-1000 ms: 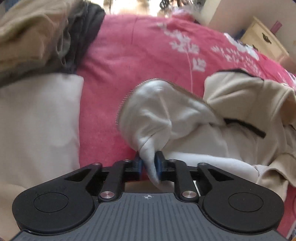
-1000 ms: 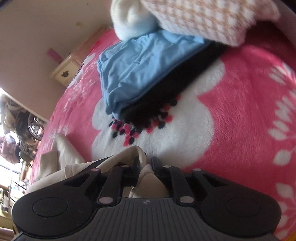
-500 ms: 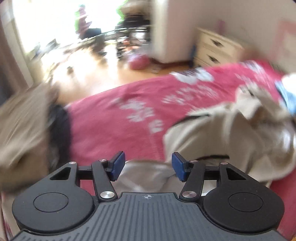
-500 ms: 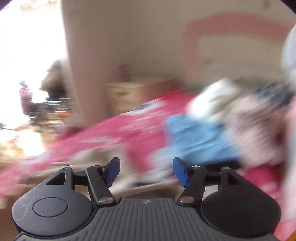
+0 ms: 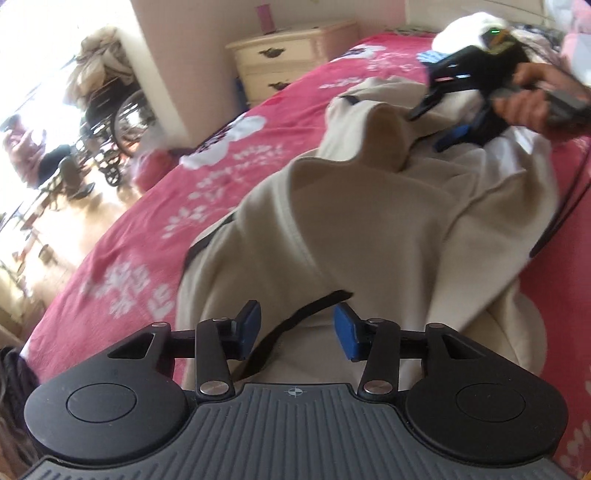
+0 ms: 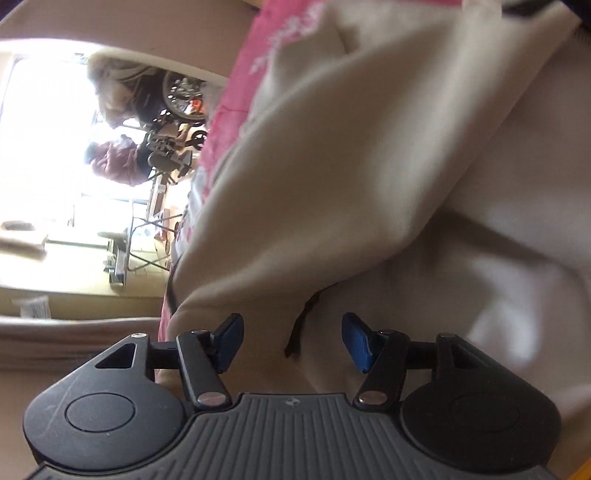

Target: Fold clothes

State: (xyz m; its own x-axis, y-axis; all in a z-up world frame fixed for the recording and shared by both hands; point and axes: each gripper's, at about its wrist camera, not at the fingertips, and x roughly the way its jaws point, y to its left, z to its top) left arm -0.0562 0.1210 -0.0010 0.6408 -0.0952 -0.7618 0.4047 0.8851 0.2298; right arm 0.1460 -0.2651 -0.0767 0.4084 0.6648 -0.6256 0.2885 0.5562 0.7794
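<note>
A cream garment with black trim [image 5: 369, 229] lies crumpled on the pink floral bedspread [image 5: 155, 229]. My left gripper [image 5: 297, 334] is open and empty, its blue pads just above the garment's near edge and a black trim strip. My right gripper [image 5: 439, 125] shows in the left wrist view, hand-held over the garment's far end, jaws apart. In the right wrist view the right gripper [image 6: 291, 341] is open and empty, close over the cream garment [image 6: 369, 192], which fills most of that view.
A cream nightstand [image 5: 291, 59] stands beyond the bed by the wall. A wheelchair [image 5: 110, 129] and clutter sit on the sunlit floor at left. White and blue clothes [image 5: 461, 29] lie at the bed's far end. Dark fabric [image 5: 11, 387] shows at far left.
Both grippers let go of the cream garment and opened. Both then swung around: the left now looks along the garment toward the right gripper, and the right has dropped close over the fabric.
</note>
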